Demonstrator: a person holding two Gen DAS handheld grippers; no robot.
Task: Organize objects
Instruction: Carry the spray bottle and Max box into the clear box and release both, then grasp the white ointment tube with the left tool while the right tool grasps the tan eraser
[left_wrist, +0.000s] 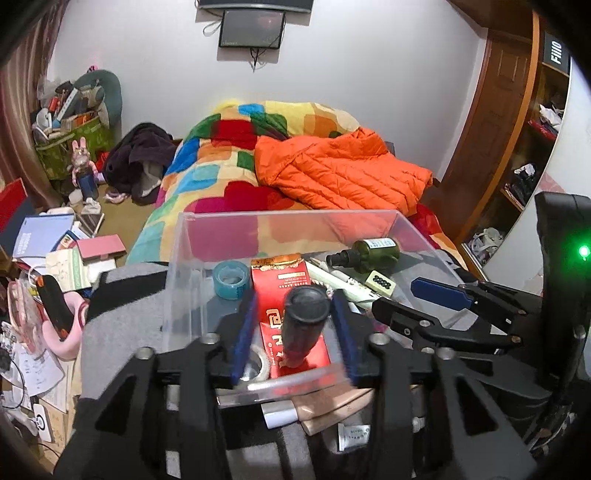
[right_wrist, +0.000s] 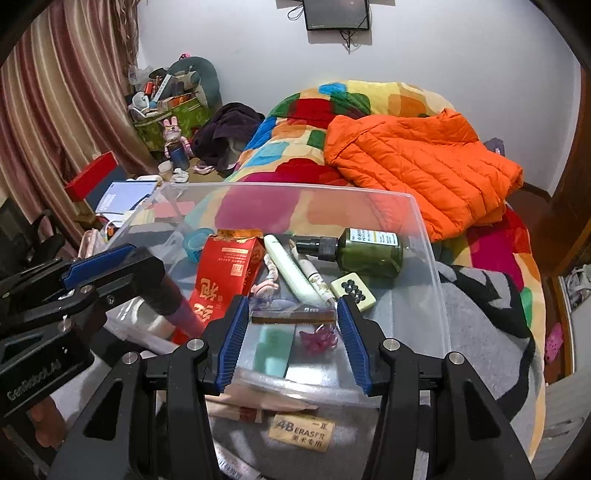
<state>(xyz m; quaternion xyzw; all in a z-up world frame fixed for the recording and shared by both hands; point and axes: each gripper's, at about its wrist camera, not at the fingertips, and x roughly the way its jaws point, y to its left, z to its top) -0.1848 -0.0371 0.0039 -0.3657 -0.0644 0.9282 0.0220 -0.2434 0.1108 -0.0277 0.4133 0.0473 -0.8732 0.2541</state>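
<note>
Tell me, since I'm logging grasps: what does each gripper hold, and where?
Left gripper: dark cylindrical bottle with purple body, held around its black cap. Right gripper: nothing.

A plain white wall (left_wrist: 369, 74) is seen at the back, on which a dark flat wall-mounted screen (left_wrist: 252, 28) with dangling cables is hung. A bed covered by a multicoloured patchwork blanket (left_wrist: 221, 166) is placed below it, and a puffy orange quilted jacket (left_wrist: 343, 173) is laid on top. Striped pinkish-brown curtains (right_wrist: 55, 92) are hung at the left. A curved brown wooden shelving unit (left_wrist: 517, 129) is seen at the right. The brownish floor (left_wrist: 122, 218) at the left is strewn with papers and boxes.
</note>
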